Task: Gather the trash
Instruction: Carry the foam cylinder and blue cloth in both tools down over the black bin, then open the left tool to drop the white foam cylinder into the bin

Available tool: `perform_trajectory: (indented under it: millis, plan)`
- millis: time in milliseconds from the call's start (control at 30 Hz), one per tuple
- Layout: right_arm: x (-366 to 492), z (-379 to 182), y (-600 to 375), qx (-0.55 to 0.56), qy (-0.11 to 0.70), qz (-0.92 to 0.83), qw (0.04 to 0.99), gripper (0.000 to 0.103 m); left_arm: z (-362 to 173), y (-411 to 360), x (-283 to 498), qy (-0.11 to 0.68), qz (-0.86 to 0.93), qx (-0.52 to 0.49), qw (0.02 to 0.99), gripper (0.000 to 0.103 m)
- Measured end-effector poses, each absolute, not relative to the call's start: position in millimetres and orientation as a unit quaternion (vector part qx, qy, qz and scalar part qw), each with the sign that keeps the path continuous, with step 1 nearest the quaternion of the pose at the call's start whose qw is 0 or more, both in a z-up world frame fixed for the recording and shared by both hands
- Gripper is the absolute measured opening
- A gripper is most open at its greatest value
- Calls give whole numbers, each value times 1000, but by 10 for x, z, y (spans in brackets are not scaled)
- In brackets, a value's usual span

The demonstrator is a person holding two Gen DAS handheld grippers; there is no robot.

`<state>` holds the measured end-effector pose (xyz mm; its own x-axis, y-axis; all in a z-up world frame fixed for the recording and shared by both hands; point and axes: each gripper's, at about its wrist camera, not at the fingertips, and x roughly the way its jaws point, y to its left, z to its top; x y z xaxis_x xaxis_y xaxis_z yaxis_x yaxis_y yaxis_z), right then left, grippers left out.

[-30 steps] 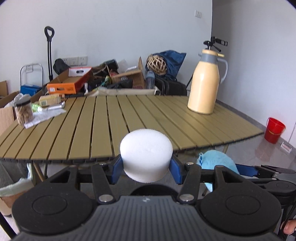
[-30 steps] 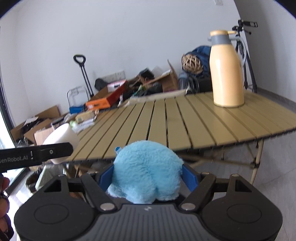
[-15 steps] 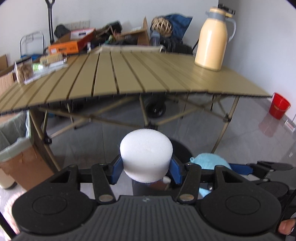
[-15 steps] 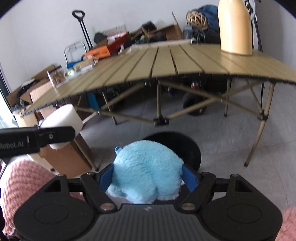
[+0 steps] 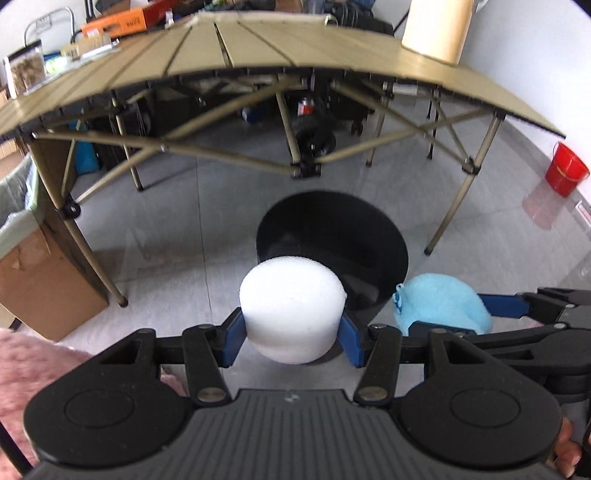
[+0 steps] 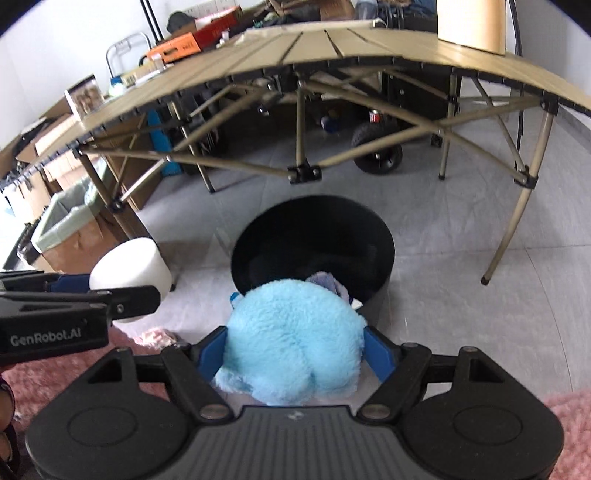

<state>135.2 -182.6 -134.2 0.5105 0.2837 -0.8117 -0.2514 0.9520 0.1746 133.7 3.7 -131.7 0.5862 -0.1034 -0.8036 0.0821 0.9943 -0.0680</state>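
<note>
The bin (image 6: 314, 236), a round black tub, stands on the grey floor (image 5: 480, 258) in front of the folding table (image 5: 295, 48), just short of the table's crossed legs; inside it, against the near wall, some pale bluish scraps (image 6: 327, 280) show in the right wrist view, though what they are is too small to tell; the table is the biggest thing here, its slatted tan top spreading across the upper part of both views with a cream jug (image 5: 436, 29) at its right end and a jar (image 5: 24, 72) at its left; a cardboard box (image 5: 33, 280) with a pale liner stands to the left beside a table leg, and a red bucket (image 5: 565, 173) sits well apart on the right by the wall; a pink fluffy rug (image 6: 59, 373) lies on the floor nearest the cameras; the blue plush toy (image 6: 291, 339) is clamped between the blue pads of the right gripper (image 6: 295, 345), hanging over the near rim of the bin; the white foam puck (image 5: 293, 306), smaller than the toy, is pinched between the pads of the left gripper (image 5: 293, 334), also at the near rim and just left of the toy; the two grippers are side by side, near each other but not touching.
</note>
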Motion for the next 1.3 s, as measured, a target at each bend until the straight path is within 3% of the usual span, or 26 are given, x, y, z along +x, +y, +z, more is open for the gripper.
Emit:
perform_trajectory:
  millis: [533,1300]
  plan:
    - [1560,-1650,-2039,26,510,120,851,77,-1772,-71,1674,524,-61,7,850,54]
    - [2198,-1673,-2501,47,492,37,868,77,-1847,-538,2566,524,-56,4,850,54]
